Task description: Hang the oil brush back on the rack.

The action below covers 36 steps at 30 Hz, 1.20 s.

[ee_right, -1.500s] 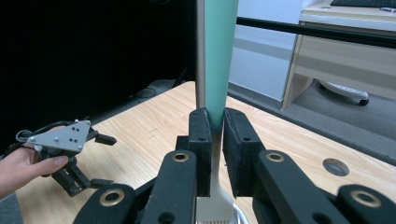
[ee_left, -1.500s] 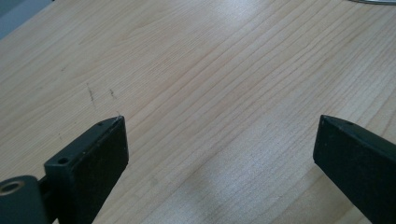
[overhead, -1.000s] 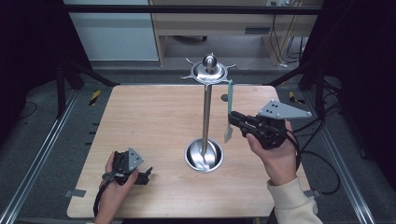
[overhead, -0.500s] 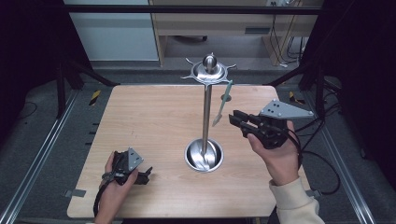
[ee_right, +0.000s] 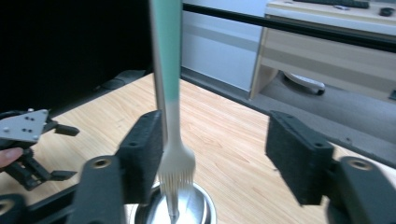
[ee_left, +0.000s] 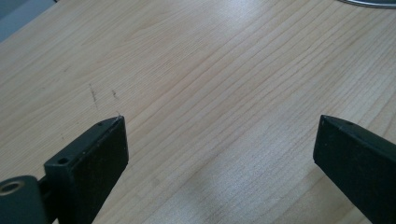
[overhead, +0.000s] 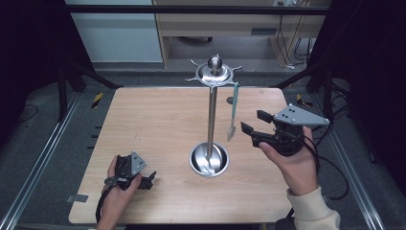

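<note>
Released by the opening right hand-held gripper, the fork hangs tines-down.

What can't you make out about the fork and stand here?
- Fork top: cut off by the right gripper view's upper edge.
- Its hook on the stand: too small in the high view.
- Whether the fork touches the right tool: unclear, blurred.
</note>
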Motion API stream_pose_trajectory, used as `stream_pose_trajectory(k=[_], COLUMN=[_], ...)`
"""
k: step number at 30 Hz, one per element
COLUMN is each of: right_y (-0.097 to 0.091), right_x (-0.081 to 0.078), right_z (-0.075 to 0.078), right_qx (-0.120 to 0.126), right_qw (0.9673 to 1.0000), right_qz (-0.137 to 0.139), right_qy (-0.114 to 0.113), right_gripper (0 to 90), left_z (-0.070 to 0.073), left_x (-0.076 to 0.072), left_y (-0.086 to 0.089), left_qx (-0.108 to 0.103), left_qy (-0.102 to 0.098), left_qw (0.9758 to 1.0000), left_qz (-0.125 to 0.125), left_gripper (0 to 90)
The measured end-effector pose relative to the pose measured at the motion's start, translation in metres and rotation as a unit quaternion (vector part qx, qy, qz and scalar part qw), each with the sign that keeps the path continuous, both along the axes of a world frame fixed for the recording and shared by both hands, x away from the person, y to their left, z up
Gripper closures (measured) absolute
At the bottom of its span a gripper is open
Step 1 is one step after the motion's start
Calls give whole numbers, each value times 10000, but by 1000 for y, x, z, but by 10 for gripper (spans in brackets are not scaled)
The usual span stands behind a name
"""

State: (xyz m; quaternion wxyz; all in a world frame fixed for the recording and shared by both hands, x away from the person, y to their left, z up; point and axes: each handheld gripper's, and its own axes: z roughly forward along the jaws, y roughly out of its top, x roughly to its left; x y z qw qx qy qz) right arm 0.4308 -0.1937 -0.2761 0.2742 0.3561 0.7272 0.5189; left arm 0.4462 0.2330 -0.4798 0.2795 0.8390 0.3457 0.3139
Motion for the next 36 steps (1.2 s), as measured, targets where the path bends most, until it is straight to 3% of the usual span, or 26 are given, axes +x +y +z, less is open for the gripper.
stream_pose_trajectory(k=[8, 17, 21, 24, 36], right_y=[-17, -30, -34, -36, -36], right_x=[5, 3, 2, 1, 8], right_z=[-14, -47, -63, -76, -124], right_qx=[-37, -351, -437, -517, -913], right_qw=[9985, 9975, 9969, 9957, 9891], right_qz=[-536, -496, -455, -441, -502], right_qy=[140, 366, 468, 624, 1038], right_gripper=[175, 92, 98, 168, 134], left_z=[1, 1, 0, 0, 0], left_x=[0, 0, 0, 0, 0], left_y=[1, 1, 1, 1, 0], left_qx=[-18, -12, -14, -11, 2], left_qy=[-18, -15, -15, -13, -10], left_qw=[10000, 10000, 10000, 10000, 10000], left_qz=[20, 23, 28, 29, 25], left_gripper=[28, 28, 28, 28, 28])
